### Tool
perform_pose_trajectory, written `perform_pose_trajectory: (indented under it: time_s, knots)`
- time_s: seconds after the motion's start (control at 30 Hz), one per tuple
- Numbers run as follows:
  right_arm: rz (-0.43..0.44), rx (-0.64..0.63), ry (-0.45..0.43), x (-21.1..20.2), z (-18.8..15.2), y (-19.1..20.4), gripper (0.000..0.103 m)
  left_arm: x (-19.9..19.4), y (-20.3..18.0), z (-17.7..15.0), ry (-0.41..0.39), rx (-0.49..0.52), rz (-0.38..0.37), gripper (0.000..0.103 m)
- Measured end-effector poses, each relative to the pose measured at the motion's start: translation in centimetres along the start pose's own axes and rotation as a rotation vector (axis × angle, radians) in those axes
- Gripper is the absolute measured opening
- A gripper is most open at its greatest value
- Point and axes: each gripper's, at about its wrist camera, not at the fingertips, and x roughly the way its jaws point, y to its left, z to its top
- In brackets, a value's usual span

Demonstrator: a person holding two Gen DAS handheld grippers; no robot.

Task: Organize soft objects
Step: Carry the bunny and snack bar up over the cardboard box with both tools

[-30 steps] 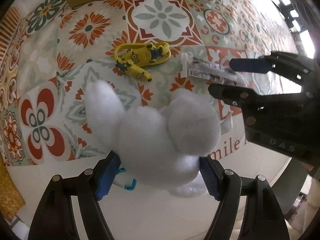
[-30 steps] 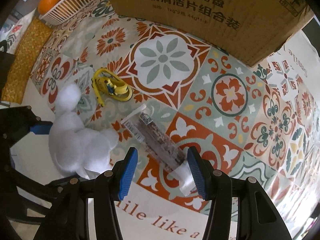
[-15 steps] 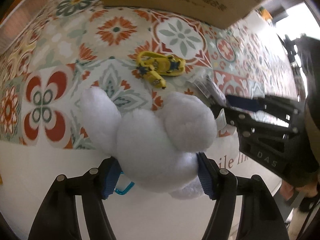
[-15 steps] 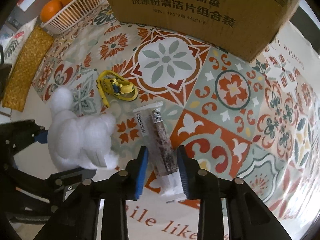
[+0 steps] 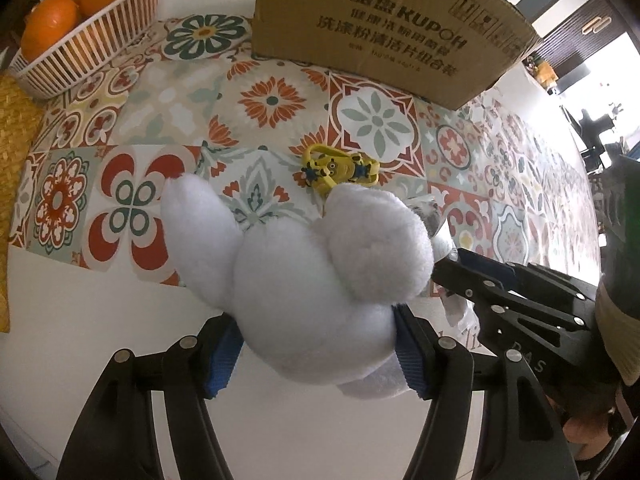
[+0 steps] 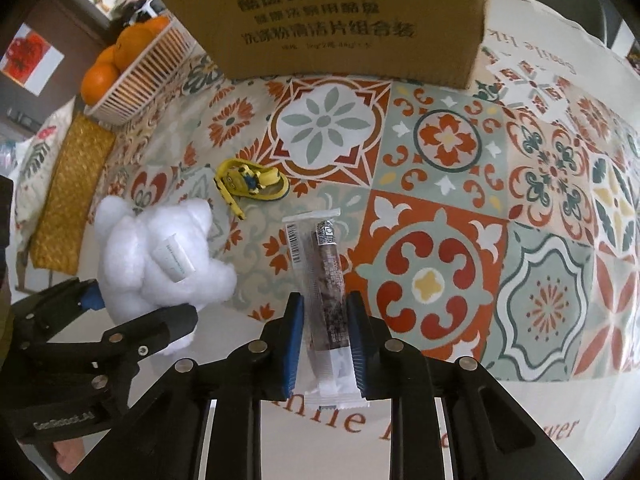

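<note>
1. White plush toy [image 5: 316, 280]: fluffy, rounded lobes, one long ear-like lobe to the left, a white sewn label on its side in the right wrist view; clamped between the blue pads of the left gripper [image 5: 316, 354], above the white edge of the table [image 5: 100, 320].
2. Clear snack packet [image 6: 326, 292]: long and narrow, dark contents, barcode on a white strip, crimped white ends; squeezed between the blue pads of the right gripper [image 6: 325, 344], whose jaws have just been closing on it.
3. Yellow cartoon keychain [image 6: 250, 182]: small figures with a yellow strap, flat on the patterned cloth, apart from both grippers, just beyond the plush toy.
4. Tablecloth [image 6: 440, 208]: tile pattern in orange, red, green and cream, white border with brown script lettering.
5. Cardboard box [image 5: 384, 28] with printed characters at the far edge; white slatted basket [image 5: 92, 44] of oranges [image 5: 48, 26] at the far left; woven yellow mat [image 6: 68, 196] beside it.
6. Only in the left wrist view: bright window and dark furniture at right. Only in the right: the toy's label, the whole packet, a red picture on a wall.
</note>
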Motion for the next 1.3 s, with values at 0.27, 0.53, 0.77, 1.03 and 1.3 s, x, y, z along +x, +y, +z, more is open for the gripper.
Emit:
perform_pose_trajectory:
  time_s: [0.27, 0.53, 0.77, 1.03, 1.3]
  knots:
    - [-0.017, 0.036, -0.089, -3.3, -0.2, -0.1, 0.023, -1.4, -1.2, 0.8, -0.069, 0.006, 0.01, 0.067]
    - [-0.031, 0.05, -0.189, -6.7, 0.7, 0.8, 0.023, -4.4, -1.8, 2.1, -0.163, 0.033, 0.028, 0.067]
    - [-0.036, 0.053, -0.274, -9.3, 1.8, 2.1, 0.023, -7.2, -2.4, 3.5, -0.248, 0.055, 0.036, 0.067]
    - [-0.042, 0.055, -0.377, -12.7, 3.0, 2.8, 0.023, -10.3, -3.2, 5.0, -0.329, 0.085, 0.024, 0.067]
    - [-0.032, 0.06, -0.461, -15.8, 4.3, 3.1, 0.023, -13.0, -4.2, 6.8, -0.397, 0.115, 0.003, 0.067]
